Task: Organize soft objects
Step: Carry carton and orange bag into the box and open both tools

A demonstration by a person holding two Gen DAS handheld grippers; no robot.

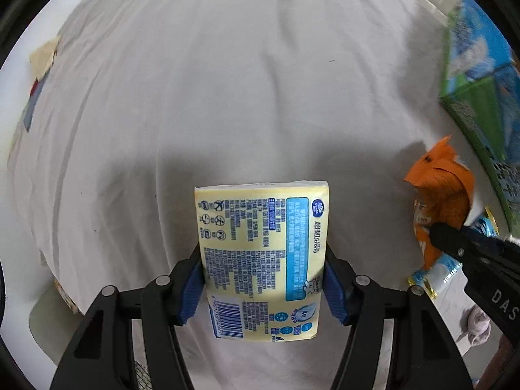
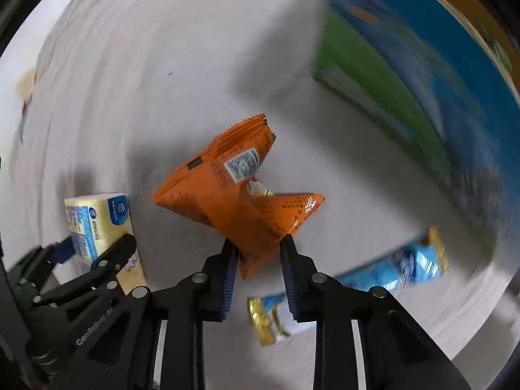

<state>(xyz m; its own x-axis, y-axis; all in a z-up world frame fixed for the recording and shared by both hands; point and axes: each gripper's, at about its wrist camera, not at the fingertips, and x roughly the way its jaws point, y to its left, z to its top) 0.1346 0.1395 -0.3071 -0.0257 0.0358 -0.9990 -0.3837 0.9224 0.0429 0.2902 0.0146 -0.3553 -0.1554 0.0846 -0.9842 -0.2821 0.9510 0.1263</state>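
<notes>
Left gripper [image 1: 263, 276]: fingers pinch the pale yellow plastic-wrapped tissue pack [image 1: 261, 260] mid-sides; likely light, squashy.
Right gripper [image 2: 258, 260]: fingers clamp the crinkly orange foil snack packet [image 2: 237, 195] at its corner; probably slippery.

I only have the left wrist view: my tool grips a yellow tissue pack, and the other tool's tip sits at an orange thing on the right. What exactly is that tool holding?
Observer: The right tool is shut on an orange snack packet, pinched at its lower end, with the packet sticking up crumpled.
Operator: Is anything under it?
Observer: A blue and gold wrapper lies on the white sheet just beyond the fingers, not gripped.
Operator: Can that view see my pack?
Observer: Yes, the yellow tissue pack shows at its left, held in the left tool.
</notes>
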